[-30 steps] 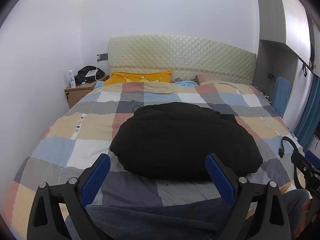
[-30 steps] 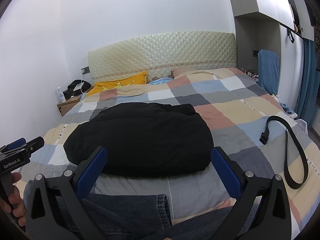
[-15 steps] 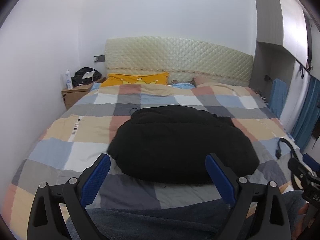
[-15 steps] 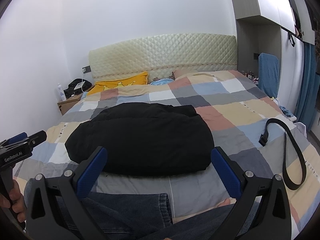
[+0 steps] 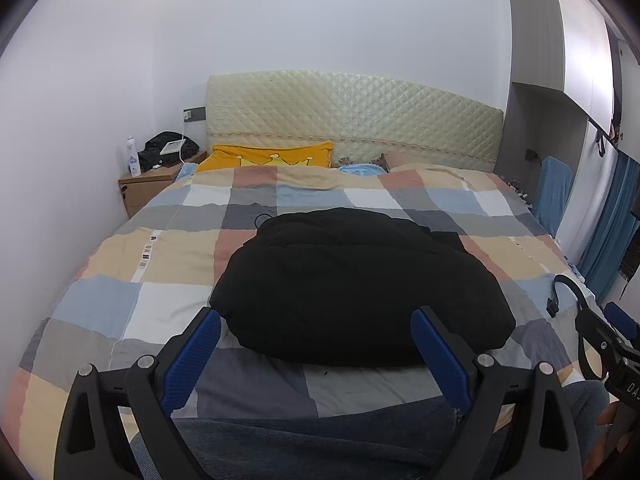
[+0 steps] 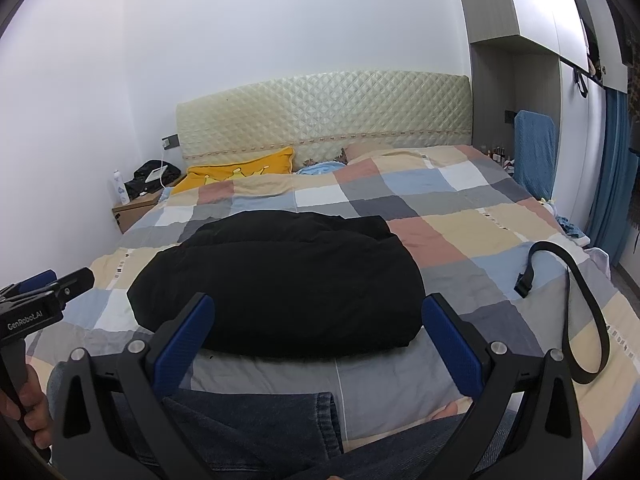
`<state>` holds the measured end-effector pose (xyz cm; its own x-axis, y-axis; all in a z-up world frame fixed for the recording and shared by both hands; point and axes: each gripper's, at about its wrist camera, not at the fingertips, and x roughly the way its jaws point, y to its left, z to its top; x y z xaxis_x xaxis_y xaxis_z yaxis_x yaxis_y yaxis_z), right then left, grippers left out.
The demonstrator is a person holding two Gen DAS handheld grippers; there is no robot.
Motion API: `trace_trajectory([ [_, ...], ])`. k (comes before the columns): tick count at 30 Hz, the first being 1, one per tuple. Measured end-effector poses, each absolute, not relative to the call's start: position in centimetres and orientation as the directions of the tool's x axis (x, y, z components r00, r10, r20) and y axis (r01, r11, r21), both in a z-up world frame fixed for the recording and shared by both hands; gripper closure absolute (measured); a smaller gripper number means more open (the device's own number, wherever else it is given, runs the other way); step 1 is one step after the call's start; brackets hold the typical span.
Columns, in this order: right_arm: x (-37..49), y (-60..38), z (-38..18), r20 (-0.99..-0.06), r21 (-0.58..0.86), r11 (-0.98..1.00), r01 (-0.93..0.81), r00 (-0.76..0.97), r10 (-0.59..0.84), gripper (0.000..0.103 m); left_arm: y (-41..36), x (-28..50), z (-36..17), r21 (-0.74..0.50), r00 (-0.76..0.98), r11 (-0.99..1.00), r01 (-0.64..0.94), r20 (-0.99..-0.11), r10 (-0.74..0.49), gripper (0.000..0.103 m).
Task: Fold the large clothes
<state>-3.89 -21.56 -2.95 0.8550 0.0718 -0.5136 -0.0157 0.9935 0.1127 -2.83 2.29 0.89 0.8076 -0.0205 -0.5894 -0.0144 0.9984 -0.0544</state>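
Black padded garment (image 5: 360, 292), mid-bed (image 5: 172, 264): judged soft, bulky, light; best taken at near-edge corners; left gripper (image 5: 316, 356) and right gripper (image 6: 320, 340) held released, empty.

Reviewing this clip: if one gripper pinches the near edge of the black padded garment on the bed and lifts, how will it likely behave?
The black padded garment looks puffy and rounded, so it is probably light for its bulk and compressible. It drapes softly on the checked quilt, so a single pinch would likely let the rest sag and unfold. Its smooth-looking shell may slip; both grippers' jaws stand open, clear of it.
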Motion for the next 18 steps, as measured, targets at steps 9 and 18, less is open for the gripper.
trace_trajectory([
  [9, -3.68, -21.45, -2.83, -0.516, 0.109, 0.994, -0.008, 0.854, 0.064, 0.000, 2.30, -2.66, 0.93, -0.046, 0.807, 0.999, -0.012, -0.591, -0.018, 0.006],
  [18, -3.66, -21.21, -3.03, -0.519, 0.120, 0.993, -0.003, 0.852, 0.065, 0.000, 2.06, -2.45, 1.02, -0.050, 0.800, 0.999, 0.006, -0.599, -0.035, 0.006],
])
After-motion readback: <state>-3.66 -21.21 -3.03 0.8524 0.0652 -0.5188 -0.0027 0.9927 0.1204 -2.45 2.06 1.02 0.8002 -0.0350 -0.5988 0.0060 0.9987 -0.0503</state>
